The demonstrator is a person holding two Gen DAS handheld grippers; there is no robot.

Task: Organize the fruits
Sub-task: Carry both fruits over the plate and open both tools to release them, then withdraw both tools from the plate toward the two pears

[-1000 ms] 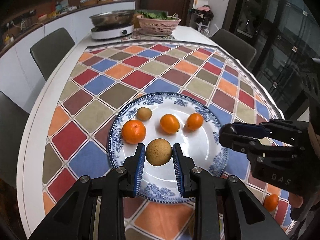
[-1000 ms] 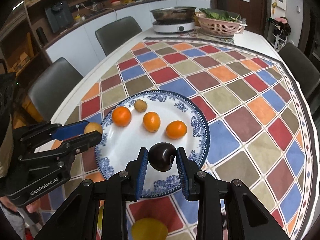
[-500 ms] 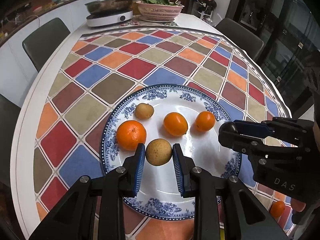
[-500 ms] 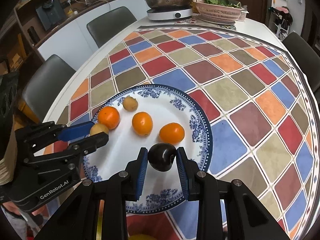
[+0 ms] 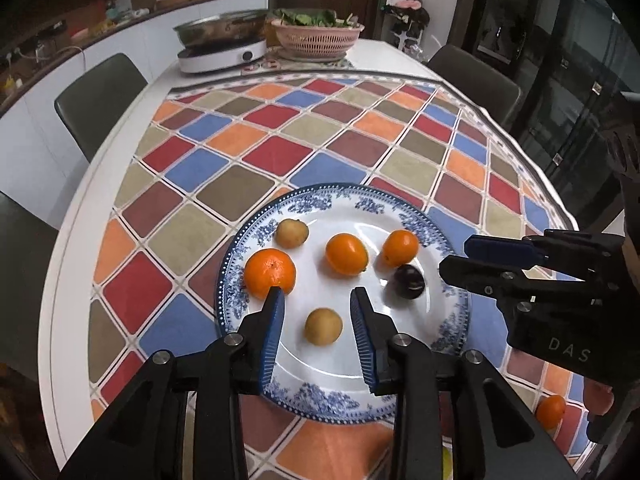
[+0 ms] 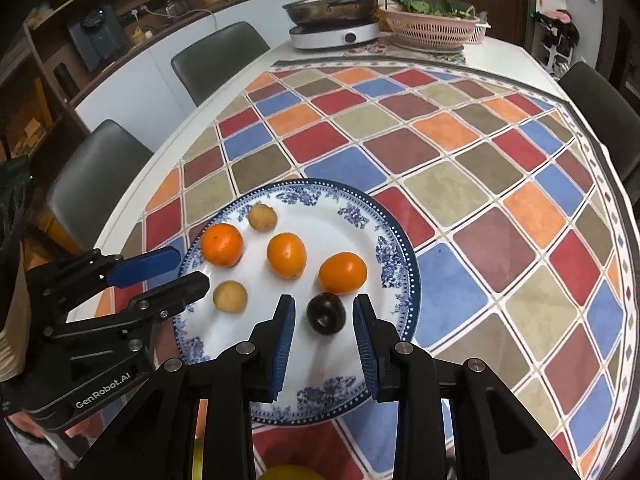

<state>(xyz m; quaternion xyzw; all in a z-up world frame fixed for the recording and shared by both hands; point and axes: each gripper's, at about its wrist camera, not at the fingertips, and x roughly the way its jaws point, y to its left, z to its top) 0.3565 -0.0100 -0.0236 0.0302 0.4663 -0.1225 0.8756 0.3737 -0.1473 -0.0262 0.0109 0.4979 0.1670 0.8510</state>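
A blue-and-white plate point(image 5: 404, 216) point(image 6: 396, 240) holds three orange fruits, two tan round fruits and a dark plum. My left gripper point(image 5: 318, 312) is open, and the near tan fruit point(image 5: 323, 326) point(image 6: 229, 296) lies on the plate between its fingers, untouched. My right gripper point(image 6: 325, 314) is open, with the dark plum point(image 6: 326, 313) point(image 5: 408, 281) resting on the plate between its fingers. The right gripper also shows in the left wrist view point(image 5: 456, 258), and the left gripper shows in the right wrist view point(image 6: 188, 270).
The plate sits on a checkered cloth point(image 5: 280, 136) on a white table. A small orange fruit point(image 5: 550, 411) lies on the cloth at the right. A yellow fruit point(image 6: 290, 472) lies near the front edge. A cooker point(image 5: 222, 54) and a pink basket point(image 5: 316, 38) stand far back. Chairs surround the table.
Both grippers opened. The tan fruit left the left gripper and the plum left the right gripper; both now rest on the plate. Both grippers came lower over the plate.
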